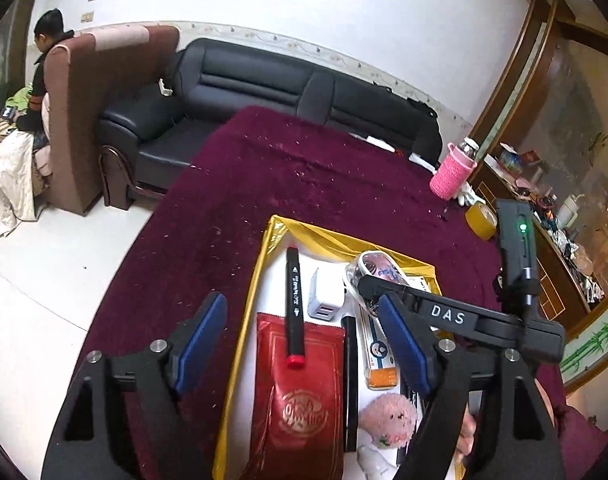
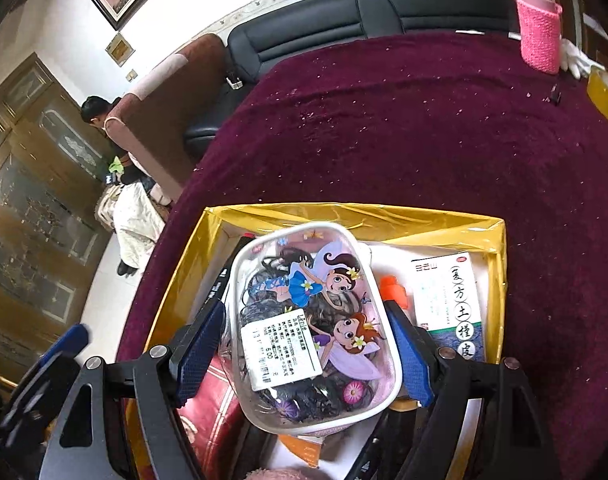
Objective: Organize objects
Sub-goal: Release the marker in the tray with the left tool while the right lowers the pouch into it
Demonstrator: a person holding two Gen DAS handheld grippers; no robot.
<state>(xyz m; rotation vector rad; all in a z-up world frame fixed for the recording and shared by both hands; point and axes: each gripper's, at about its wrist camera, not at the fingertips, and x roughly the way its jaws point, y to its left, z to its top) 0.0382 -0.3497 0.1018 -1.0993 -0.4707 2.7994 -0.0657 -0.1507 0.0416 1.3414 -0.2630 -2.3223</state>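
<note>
- The tabletop (image 2: 424, 128), draped in a lint-flecked maroon velvet cloth, carried everything; a pink knitted bottle sleeve (image 2: 538, 28) and one roll of yellow tape (image 1: 480, 220) stood toward its far right edge.
- One gold-lined box (image 2: 384, 216) sat at the near edge of the tabletop and held the objects being organized.
- The right claw (image 2: 304, 344) hovered over the box with its blue pads (image 2: 200, 344) on either side of one clear cartoon-printed pouch (image 2: 308, 320) of dark hair ties. The pads looked just beside its rim; whether they pressed it I could not tell.
- The pouch judged light and soft-walled, with slick plastic that could slide under the pads; its white piped rim along the long sides seemed the firmest place to hold it.
- One red foil packet (image 1: 300, 392) lay flat by the box's left wall, probably crinkly and thin, best taken at an edge.
- The left claw (image 1: 304, 344) hung wide and empty above the packet.
- One medicine carton (image 2: 448, 304) lay along the box's right wall, stiff and easy to grip across its narrow faces.
- One black marker with a red cap (image 1: 294, 308) lay across the packet's top; rigid, likely to roll.
- One white USB charger (image 1: 324, 296) sat mid-box, hard and smooth.
- One pink plush toy (image 1: 388, 416) sat near the front edge, squashy.
</note>
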